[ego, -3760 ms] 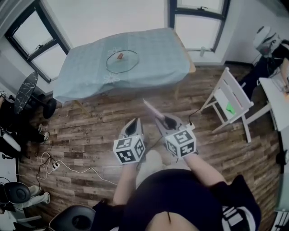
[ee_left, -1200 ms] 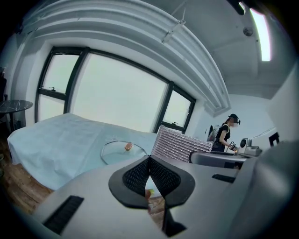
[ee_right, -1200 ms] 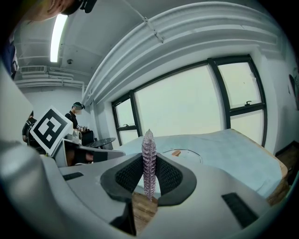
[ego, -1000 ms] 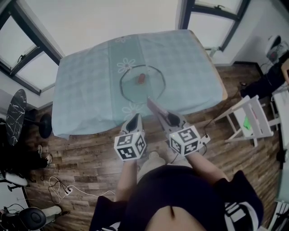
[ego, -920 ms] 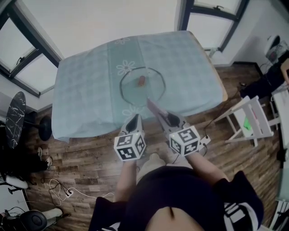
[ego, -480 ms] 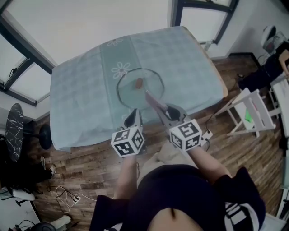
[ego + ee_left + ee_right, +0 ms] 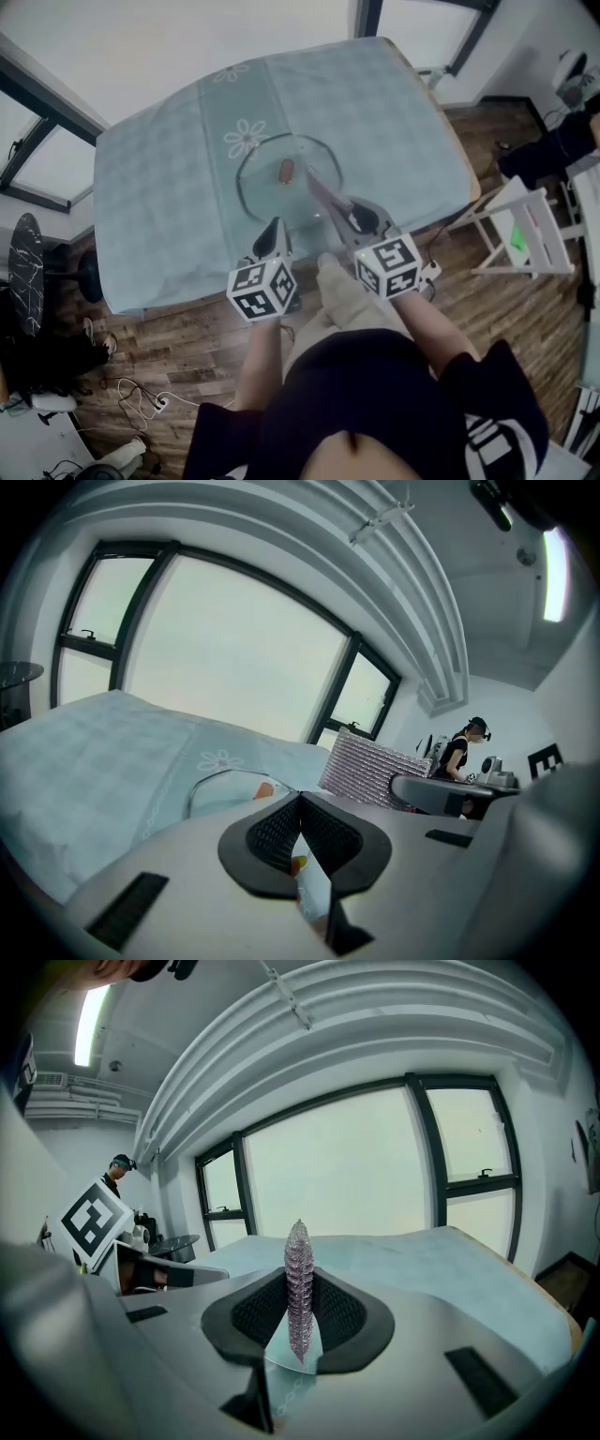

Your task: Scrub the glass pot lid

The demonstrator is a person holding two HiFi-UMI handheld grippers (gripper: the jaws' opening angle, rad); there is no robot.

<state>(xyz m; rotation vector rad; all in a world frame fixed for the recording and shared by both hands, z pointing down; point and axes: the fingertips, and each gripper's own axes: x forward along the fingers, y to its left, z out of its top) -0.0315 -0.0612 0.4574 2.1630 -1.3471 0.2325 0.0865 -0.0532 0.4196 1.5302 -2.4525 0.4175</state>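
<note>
Glass pot lid (image 7: 275,190) lies ahead of right tool (image 7: 349,212) clamping scrubber (image 7: 323,193), left tool (image 7: 274,229) closed.

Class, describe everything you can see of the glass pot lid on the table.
The glass pot lid is round and made of clear glass. It is ringed by a dark, metal-looking rim and has a small reddish-brown knob at its centre. It lies flat, knob up, on the pale checked tablecloth. The silvery scrubbing pad held in the right gripper reaches over its near-right part; whether the pad touches the glass cannot be told.
</note>
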